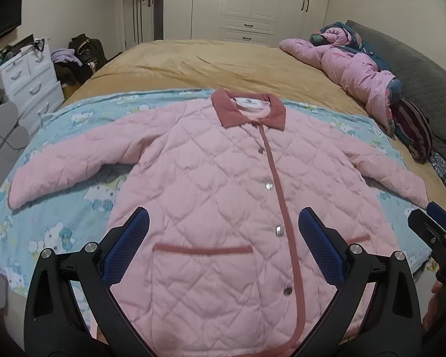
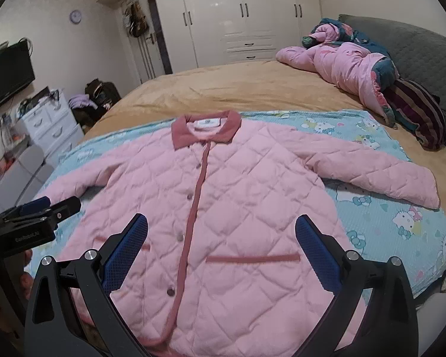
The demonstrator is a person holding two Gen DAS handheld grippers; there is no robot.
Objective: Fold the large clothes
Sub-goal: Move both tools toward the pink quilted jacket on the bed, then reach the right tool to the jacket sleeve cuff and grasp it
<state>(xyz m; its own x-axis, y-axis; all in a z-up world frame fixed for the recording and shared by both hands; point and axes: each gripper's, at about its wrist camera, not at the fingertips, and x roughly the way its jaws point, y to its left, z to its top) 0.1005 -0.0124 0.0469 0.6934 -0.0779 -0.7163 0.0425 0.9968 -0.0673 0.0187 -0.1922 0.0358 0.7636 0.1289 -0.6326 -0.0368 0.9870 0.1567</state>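
A pink quilted jacket (image 1: 211, 178) (image 2: 223, 196) with a darker pink collar lies flat and face up, buttoned, both sleeves spread out, on a light blue cartoon-print blanket (image 1: 74, 226) (image 2: 401, 226). My left gripper (image 1: 223, 223) hovers open above the jacket's lower left half, over the pocket, with nothing between its blue-padded fingers. Over the lower right half, my right gripper (image 2: 221, 229) is likewise open and holds nothing. Each gripper shows at the edge of the other's view: the right gripper (image 1: 437, 226) and the left gripper (image 2: 47, 208).
The blanket lies on a bed with a tan cover (image 1: 223, 62) (image 2: 238, 86). A heap of pink and dark clothes (image 1: 368, 80) (image 2: 356, 62) sits at the far right by a grey headboard. A white drawer unit (image 1: 29, 80) and a bag stand left of the bed; white wardrobes behind.
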